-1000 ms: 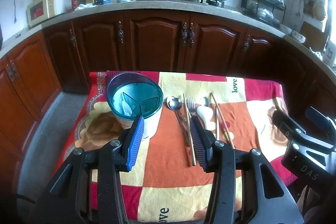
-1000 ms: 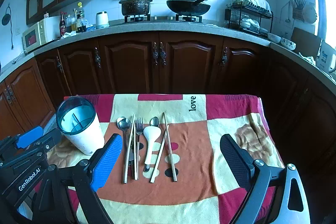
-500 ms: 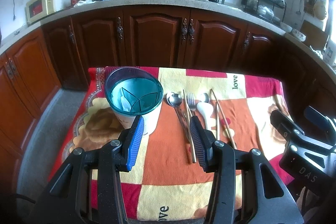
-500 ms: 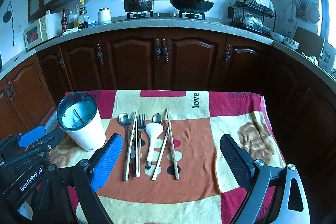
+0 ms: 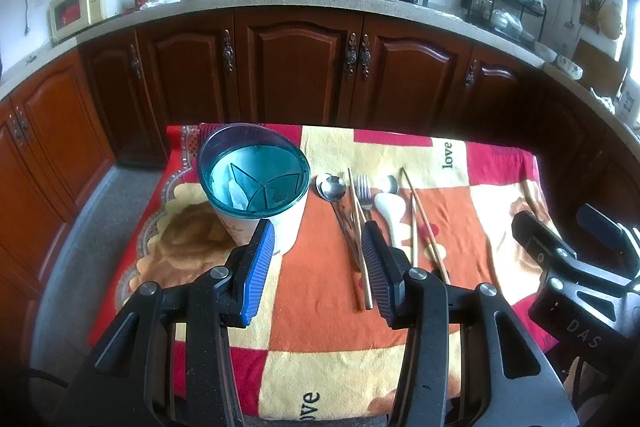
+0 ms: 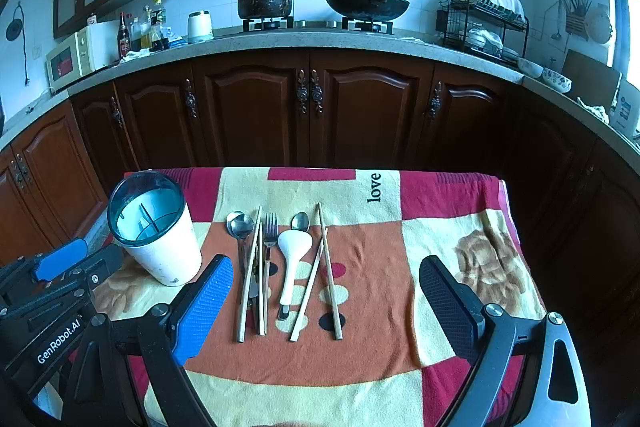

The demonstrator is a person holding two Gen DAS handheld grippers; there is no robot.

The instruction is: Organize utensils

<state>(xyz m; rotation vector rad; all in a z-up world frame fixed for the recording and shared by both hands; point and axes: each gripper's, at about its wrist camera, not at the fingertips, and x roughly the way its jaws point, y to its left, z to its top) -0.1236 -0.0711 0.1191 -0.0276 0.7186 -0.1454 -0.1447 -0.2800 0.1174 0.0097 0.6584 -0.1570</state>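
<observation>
Utensils all lying loose at frame centre on the patchwork cloth (image 6: 360,367): metal spoons (image 6: 240,227), fork (image 6: 271,227), white rice paddle (image 6: 294,247), chopsticks (image 6: 328,267). Divided holder (image 6: 156,231) standing empty at left, awaiting everything. Hovering low, holding nothing: right gripper (image 6: 326,303) gaping wide, left gripper (image 5: 318,267) narrower.

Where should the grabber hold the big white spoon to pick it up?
Probably by the thin handle of the white spoon, near its dark tip, coming straight down from above with the jaws across it. The spoon lies flat on the cloth; its bowl is wide, and there is a little room beside the handle before the chopsticks.
</observation>
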